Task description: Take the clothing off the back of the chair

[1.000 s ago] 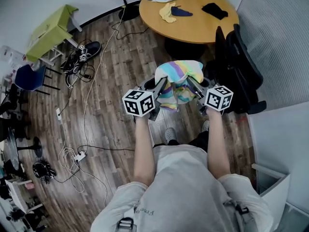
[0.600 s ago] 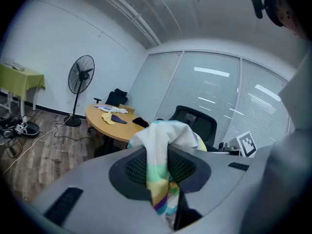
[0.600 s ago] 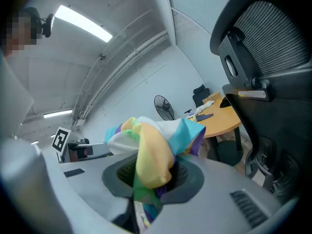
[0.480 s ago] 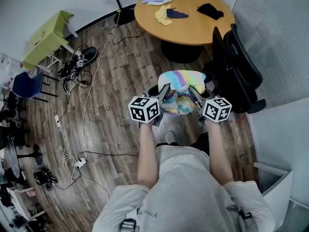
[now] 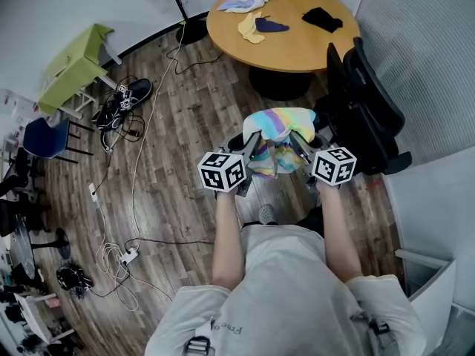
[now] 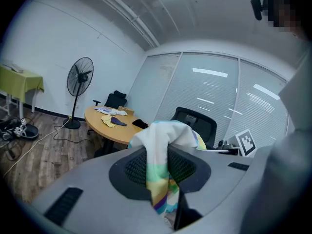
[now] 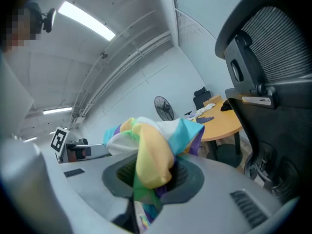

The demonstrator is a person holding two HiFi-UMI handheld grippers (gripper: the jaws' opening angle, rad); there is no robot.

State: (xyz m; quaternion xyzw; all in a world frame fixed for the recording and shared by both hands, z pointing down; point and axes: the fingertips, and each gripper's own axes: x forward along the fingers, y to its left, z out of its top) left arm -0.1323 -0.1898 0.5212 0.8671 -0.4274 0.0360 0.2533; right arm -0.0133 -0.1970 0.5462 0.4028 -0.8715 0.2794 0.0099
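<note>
Head view shows the striped clothing [image 5: 276,128] held in the air between the two tongs, in front of the person and just left of the black chair [image 5: 367,102]. It appears to be free of the chair's back already, though the gap is hard to judge from above.

The cloth is gripped at two points, one on each side. This is judged to keep it gathered in a bundle and lifted away from both the chair and the floor [image 5: 178,139]. In the left gripper view, the left tongs [image 6: 163,182] are seen closed narrowly on a hanging fold of white and pastel stripes. In the right gripper view, the right tongs [image 7: 148,182] are clamped in the same way on a bunch of yellow and teal fabric.

Both forearms [image 5: 226,232] are stretched forward side by side. The tongs are angled inward towards each other and tipped slightly downward, with the marker cubes turned up to the camera. The round desk [image 5: 297,39], on which other garments lie, stands well apart beyond the bundle.
</note>
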